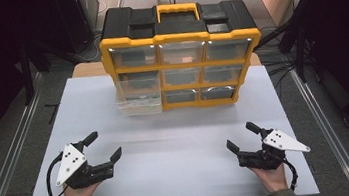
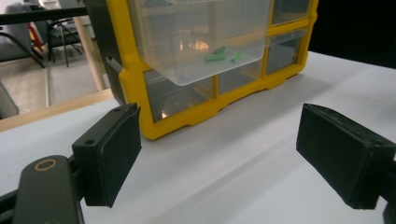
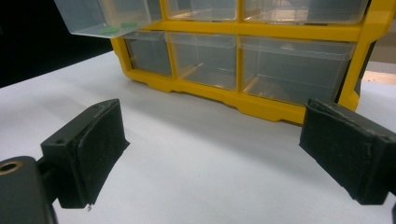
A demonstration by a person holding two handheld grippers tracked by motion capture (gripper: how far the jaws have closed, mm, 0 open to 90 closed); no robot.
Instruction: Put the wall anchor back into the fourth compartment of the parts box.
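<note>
A yellow and black organiser (image 1: 179, 52) with clear drawers stands at the back of the white table (image 1: 168, 149). Its middle-left drawer (image 1: 138, 98) is pulled out; in the left gripper view this drawer (image 2: 201, 42) holds a few small green pieces (image 2: 219, 55), and in the right gripper view it (image 3: 105, 18) juts out at the top left. My left gripper (image 1: 104, 146) rests near the front left, open, nothing between its pads (image 2: 116, 154). My right gripper (image 1: 240, 137) rests near the front right, open and empty, its pads (image 3: 100, 149) wide apart.
Metal rails (image 1: 9, 163) run along both sides of the table. Dark stands and cables (image 1: 302, 47) crowd the floor at the right. A wooden strip (image 2: 51, 109) edges the table's far side. White surface lies between the grippers and the organiser.
</note>
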